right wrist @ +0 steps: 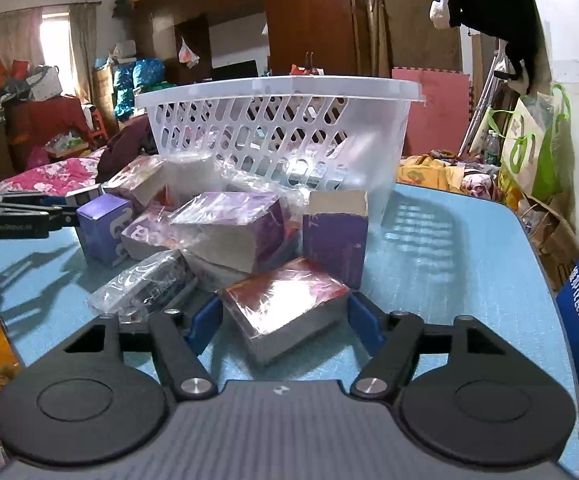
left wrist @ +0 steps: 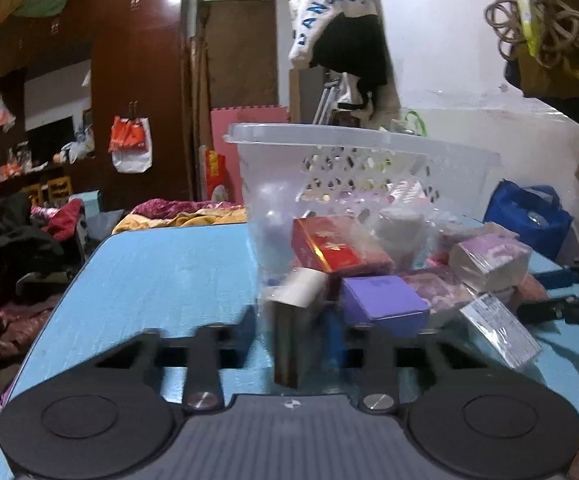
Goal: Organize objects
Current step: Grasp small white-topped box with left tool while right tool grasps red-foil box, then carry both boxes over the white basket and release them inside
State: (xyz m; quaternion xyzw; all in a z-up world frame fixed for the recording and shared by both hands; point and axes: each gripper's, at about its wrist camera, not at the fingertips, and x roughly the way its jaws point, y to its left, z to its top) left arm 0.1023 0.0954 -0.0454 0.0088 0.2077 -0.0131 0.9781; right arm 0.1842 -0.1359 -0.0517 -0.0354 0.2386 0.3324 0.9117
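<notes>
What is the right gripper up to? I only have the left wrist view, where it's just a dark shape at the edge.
Observer: The right gripper has its blue pads against both sides of a red foil-wrapped box lying on the table.
Operator: Anything crowding that box?
Observer: An upright purple box stands just behind it, in front of the basket.
Operator: And beside it?
Observer: A clear-wrapped dark packet lies close by, at the foot of the pile.
</notes>
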